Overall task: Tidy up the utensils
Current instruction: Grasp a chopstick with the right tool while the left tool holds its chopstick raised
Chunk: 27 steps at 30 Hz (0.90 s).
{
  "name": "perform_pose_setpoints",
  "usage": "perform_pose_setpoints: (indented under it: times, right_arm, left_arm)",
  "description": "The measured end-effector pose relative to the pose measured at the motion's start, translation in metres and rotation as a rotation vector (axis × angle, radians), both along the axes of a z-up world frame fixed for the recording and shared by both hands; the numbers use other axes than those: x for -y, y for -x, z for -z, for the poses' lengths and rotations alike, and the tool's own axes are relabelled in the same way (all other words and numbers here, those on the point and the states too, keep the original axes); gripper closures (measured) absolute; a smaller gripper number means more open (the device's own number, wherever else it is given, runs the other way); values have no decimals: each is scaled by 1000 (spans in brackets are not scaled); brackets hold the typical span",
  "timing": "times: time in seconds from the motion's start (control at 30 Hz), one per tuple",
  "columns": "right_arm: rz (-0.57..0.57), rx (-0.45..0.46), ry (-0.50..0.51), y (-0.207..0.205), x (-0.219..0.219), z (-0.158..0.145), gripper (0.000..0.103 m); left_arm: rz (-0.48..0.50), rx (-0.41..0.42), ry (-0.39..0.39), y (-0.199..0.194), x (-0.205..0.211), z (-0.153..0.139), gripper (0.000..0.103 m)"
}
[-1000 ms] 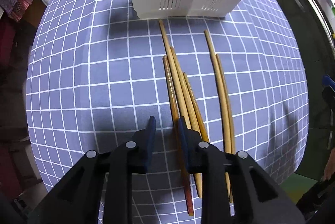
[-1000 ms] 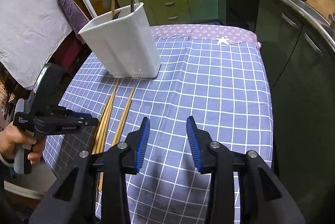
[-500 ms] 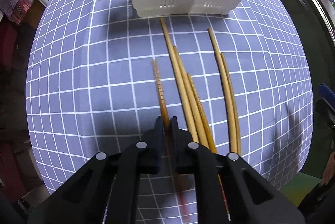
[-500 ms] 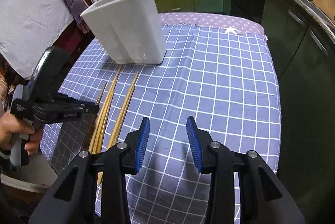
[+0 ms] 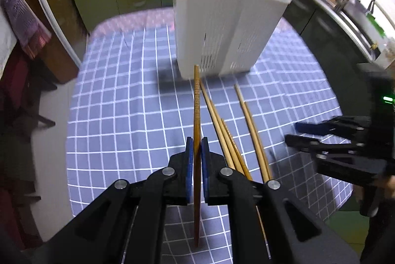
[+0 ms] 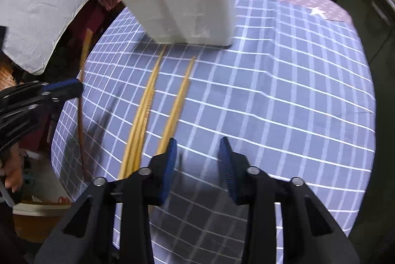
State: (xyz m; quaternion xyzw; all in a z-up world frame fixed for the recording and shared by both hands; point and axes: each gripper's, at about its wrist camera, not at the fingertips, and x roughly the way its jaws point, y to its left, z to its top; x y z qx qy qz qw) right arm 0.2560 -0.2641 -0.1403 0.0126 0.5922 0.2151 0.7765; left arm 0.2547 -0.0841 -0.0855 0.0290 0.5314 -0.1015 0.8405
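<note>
Left claw (image 5: 196, 153) pressed together, pinching one dark brown wooden chopstick (image 5: 196, 111) partway along its shaft. Long axis runs straight ahead of the claw: ridged tip points at the base of the white slotted plastic utensil holder (image 5: 222, 27), butt end trails back under the claw. It sits raised above the blue-and-white checked tablecloth on the table (image 5: 123, 116). Lighter bamboo chopsticks (image 5: 249, 130) lie flat just right of the claw, also aimed at the holder. Right claw (image 6: 197, 153) jaws closing, nothing between them; bamboo chopsticks just left of its left finger (image 6: 170, 160).
</note>
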Motion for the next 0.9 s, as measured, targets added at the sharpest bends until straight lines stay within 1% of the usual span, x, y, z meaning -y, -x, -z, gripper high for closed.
perform_pose_setpoints:
  times: [0.03,0.2,0.33,0.47,0.53,0.63,0.73,0.9]
  right_arm:
    - [-6,-11,5,-2,-4,2,79]
    - [-25,-79,30,-15,-23,15,79]
    - [-29,-94,59,-18,-32,22,79]
    - [-25,-94,97,-18,-35,24,79]
    - [-22,-85,136,-18,-36,25,79]
    - [-14,-88,151,-18,-34,23,79]
    - [-17,-95,146,-17,-33,22,79]
    - [-34,-96,175,-17,-44,26,79]
  left_arm:
    - [2,16,4,4,0,-6,97]
    - [5,78,30,21,-6,-23,97]
    - [9,124,34,30,-13,-31,97]
    - [9,133,48,37,-20,-36,97]
    - [11,135,52,38,-23,-37,97]
    - [13,135,52,41,-25,-38,97]
    - [14,130,51,42,-25,-37,97]
    - [21,133,49,44,-23,-38,97]
